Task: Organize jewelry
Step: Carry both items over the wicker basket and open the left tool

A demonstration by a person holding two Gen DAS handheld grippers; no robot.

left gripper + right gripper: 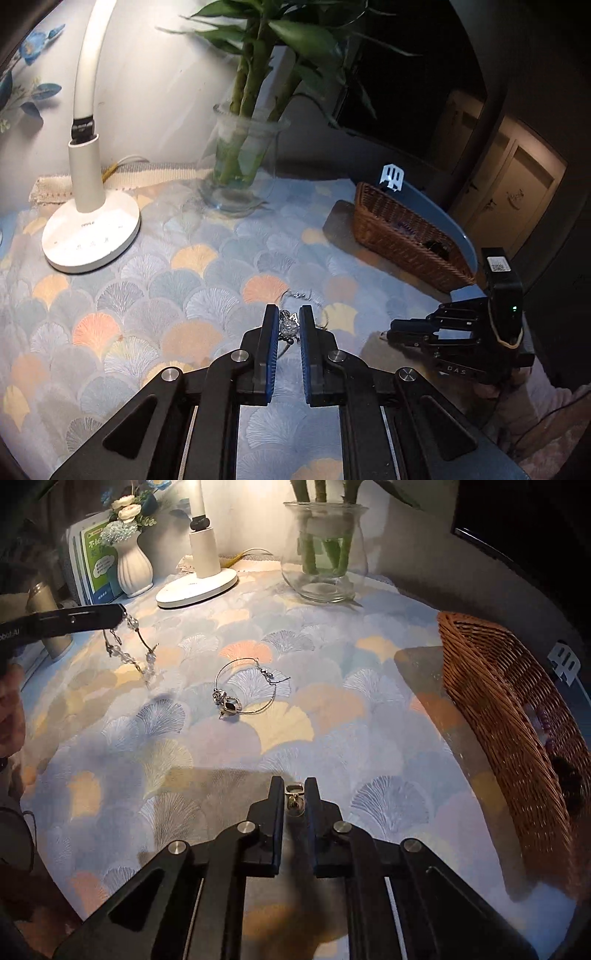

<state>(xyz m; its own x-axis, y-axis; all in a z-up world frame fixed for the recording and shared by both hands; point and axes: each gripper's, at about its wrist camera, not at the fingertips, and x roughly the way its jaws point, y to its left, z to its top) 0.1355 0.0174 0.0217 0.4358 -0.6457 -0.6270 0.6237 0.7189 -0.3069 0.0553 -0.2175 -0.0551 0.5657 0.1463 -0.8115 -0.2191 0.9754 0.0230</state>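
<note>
Left hand-held gripper (289,318): you grip a beaded bracelet (135,648), lifted off the table (332,716).
Right hand-held gripper (294,787): your fingers clamp a small gold charm (295,799).
Table: a silver necklace (243,686) lies mid-cloth.
Wicker basket (498,701): far right.

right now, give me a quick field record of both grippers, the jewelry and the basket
left gripper: shut on beaded bracelet, lifted off the cloth
right gripper: shut on small metal charm
loose jewelry: silver bangle lying flat on tablecloth, mid-table
wicker basket: right side of table, dark and purple pieces already inside
background: white desk lamp, glass vase
</note>
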